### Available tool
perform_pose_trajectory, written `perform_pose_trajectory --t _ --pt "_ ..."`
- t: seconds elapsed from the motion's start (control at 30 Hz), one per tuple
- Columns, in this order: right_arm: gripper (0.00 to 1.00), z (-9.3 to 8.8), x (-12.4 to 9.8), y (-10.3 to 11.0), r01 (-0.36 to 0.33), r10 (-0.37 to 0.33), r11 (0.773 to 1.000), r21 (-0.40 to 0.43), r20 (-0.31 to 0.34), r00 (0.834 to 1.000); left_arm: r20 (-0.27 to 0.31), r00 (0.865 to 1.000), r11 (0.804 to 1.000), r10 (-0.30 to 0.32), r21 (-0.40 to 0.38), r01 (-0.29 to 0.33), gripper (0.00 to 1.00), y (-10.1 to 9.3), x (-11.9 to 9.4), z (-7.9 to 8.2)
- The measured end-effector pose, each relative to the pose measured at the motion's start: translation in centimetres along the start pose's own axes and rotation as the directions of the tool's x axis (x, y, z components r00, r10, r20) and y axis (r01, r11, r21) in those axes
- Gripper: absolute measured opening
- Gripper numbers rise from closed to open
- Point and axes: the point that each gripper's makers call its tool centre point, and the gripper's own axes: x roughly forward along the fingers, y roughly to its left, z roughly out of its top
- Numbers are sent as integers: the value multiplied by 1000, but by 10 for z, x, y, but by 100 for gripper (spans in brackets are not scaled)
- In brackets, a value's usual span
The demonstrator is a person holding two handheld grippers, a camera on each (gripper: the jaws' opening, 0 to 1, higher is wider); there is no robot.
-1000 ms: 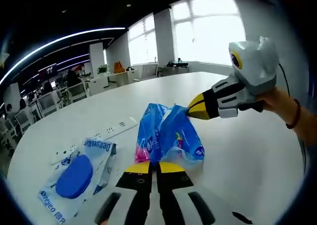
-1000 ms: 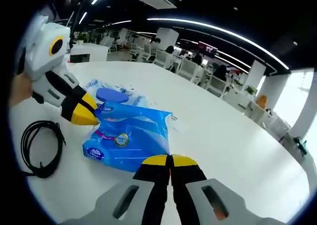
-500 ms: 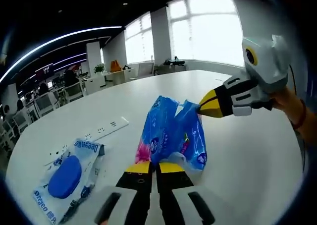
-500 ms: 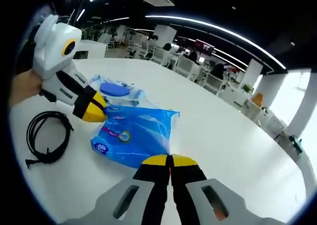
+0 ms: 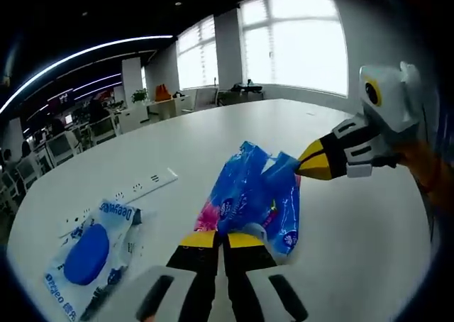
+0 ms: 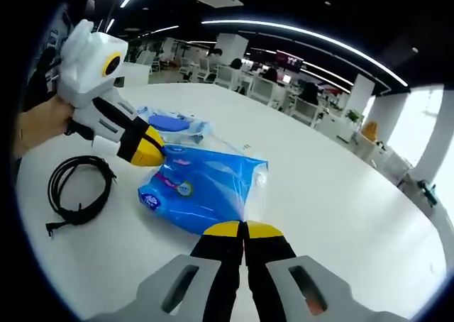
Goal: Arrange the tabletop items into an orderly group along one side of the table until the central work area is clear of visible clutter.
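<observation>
A blue tissue pack [image 5: 254, 200] hangs stretched between both grippers, just over the white table [image 5: 355, 251]. My left gripper [image 5: 221, 238] is shut on the pack's near edge. In the left gripper view my right gripper [image 5: 301, 167] comes in from the right, shut on the pack's far corner. In the right gripper view the same pack [image 6: 206, 187] lies ahead, with my right gripper [image 6: 241, 228] shut on its edge and my left gripper [image 6: 154, 152] pinching the opposite end.
A wet wipes pack with a blue lid [image 5: 89, 254] lies at the left, and a white power strip [image 5: 135, 191] lies beyond it. A coiled black cable [image 6: 79, 191] rests on the table left of the tissue pack. The wipes pack [image 6: 170, 123] sits behind it. Office desks stand far off.
Both grippers keep their hold on the tissue pack. The pack and both hands have shifted slightly sideways, a little away from the wipes pack. Both views have moved with them.
</observation>
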Motion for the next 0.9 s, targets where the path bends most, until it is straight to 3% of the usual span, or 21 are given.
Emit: perform_pose_trajectory --t 0.37,0.57,0.7,0.9 --pt "0 -13 -11 4 -10 11 998 68 -22 1000 -14 1000 1000 -14 12 14 0 -8 6 -1" --pt "0 -30 -13 6 -33 39 994 101 -56 998 -32 999 998 -26 50 28 0 -16 15 -5" --pt "0 -30 -13 8 -54 60 990 131 -40 997 -34 999 997 -23 66 25 0 -17 17 -5" --pt "0 -36 -9 13 -49 54 994 101 -50 997 -39 999 995 -15 97 18 0 -18 20 -6"
